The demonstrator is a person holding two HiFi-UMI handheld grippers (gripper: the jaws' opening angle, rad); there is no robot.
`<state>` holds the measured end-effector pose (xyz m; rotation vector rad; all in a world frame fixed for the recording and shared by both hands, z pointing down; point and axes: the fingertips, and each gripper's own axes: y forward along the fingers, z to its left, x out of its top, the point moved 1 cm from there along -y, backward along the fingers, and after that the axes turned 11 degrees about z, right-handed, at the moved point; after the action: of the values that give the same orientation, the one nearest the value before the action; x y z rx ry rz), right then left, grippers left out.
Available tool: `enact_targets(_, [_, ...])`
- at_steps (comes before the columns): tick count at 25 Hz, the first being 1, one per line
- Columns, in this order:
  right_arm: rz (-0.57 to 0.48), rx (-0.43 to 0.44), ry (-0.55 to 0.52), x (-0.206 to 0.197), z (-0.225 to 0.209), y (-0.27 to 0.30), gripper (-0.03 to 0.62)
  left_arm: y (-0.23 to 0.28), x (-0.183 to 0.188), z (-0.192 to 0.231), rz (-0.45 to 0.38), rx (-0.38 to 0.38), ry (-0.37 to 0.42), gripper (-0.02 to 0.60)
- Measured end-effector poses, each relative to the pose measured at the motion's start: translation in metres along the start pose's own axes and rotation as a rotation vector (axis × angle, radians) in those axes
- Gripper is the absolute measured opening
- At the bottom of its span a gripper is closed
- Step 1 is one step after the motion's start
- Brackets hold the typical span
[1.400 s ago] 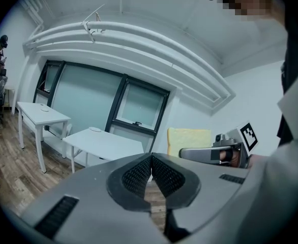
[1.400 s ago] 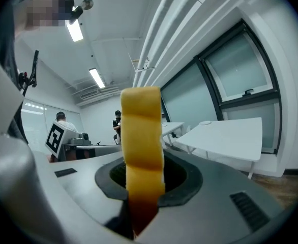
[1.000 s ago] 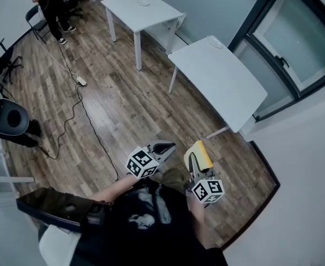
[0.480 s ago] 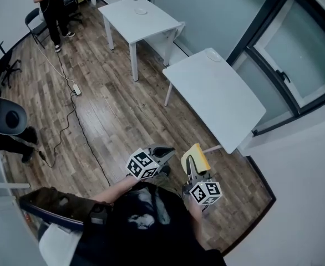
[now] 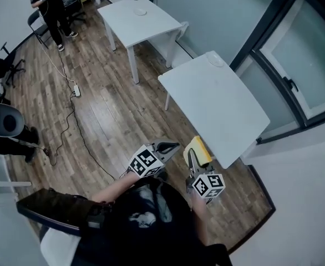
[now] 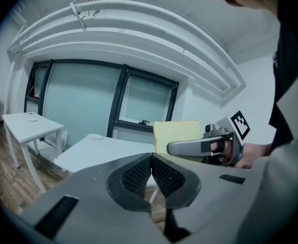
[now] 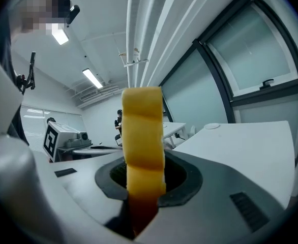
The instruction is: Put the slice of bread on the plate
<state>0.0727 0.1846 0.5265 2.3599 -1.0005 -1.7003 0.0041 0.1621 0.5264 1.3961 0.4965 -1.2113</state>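
**Head view:** The room has a brown plank floor (image 5: pixel 112 115) with a black cable (image 5: pixel 76 112) trailing across it. Two white tables stand on it. The near table (image 5: pixel 218 110) sits just ahead of the grippers, beside the dark-framed window (image 5: pixel 301 60) on the right. The far table (image 5: pixel 137 21) is further off to the left. The plate (image 5: pixel 215 60) rests at the far corner of the near table. A small pale disc on the far table may be a second dish, but it is too small to tell. A person (image 5: pixel 49 7) stands at the far left. The left gripper (image 5: pixel 171 146) and the right gripper (image 5: pixel 193 155) hang over the floor, short of the near table's edge. The slice of bread (image 5: pixel 199 148) stands on edge in the right one.

**Left gripper view:** The left gripper's jaws are pressed together with nothing between them. Beyond them are the near table (image 6: pixel 108 154), the plate (image 6: pixel 94 136) and the window (image 6: pixel 144 103). The yellow slice (image 6: pixel 177 133) is at the right.

**Right gripper view:** The right gripper's jaws (image 7: pixel 144 179) pinch the lower edge of the upright slice (image 7: pixel 143 131). The white tabletop (image 7: pixel 240 146) spreads to the right with the plate (image 7: pixel 212 126) far along it. Strip lights (image 7: pixel 93 78) glow on the ceiling.
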Motion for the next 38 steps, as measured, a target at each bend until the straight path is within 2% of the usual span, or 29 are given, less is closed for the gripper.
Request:
enact_targets(7, [0.020, -0.031, 0.078, 0.018, -0.045, 0.049, 0.094, 0.045, 0.016, 0.065, 0.032, -0.048, -0.059, 0.005])
enact_targets(13, [0.017, -0.071, 0.089, 0.066, -0.082, 0.117, 0.094, 0.080, 0.059, 0.146, 0.036, -0.100, -0.023, 0.005])
enact_targets(17, [0.023, -0.105, 0.064, 0.102, -0.096, 0.166, 0.094, 0.092, 0.074, 0.199, 0.058, -0.127, -0.011, 0.005])
enact_targets(20, [0.008, -0.117, 0.095, 0.118, -0.101, 0.192, 0.094, 0.098, 0.072, 0.238, 0.085, -0.118, -0.041, 0.005])
enact_targets(24, [0.082, -0.123, 0.113, 0.116, -0.122, 0.221, 0.094, 0.116, 0.072, 0.270, 0.106, -0.111, -0.094, 0.005])
enact_targets(27, [0.117, -0.123, 0.118, 0.123, -0.154, 0.241, 0.094, 0.144, 0.078, 0.292, 0.098, -0.114, -0.119, 0.005])
enact_targets(31, [0.110, -0.101, 0.121, 0.157, -0.197, 0.263, 0.094, 0.189, 0.089, 0.323, 0.107, -0.105, -0.143, 0.005])
enact_targets(35, [0.137, -0.082, 0.076, 0.182, -0.245, 0.282, 0.094, 0.237, 0.104, 0.341, 0.146, -0.106, -0.158, 0.005])
enact_targets(38, [0.178, -0.086, 0.031, 0.191, -0.286, 0.299, 0.094, 0.273, 0.112, 0.357, 0.160, -0.089, -0.136, 0.005])
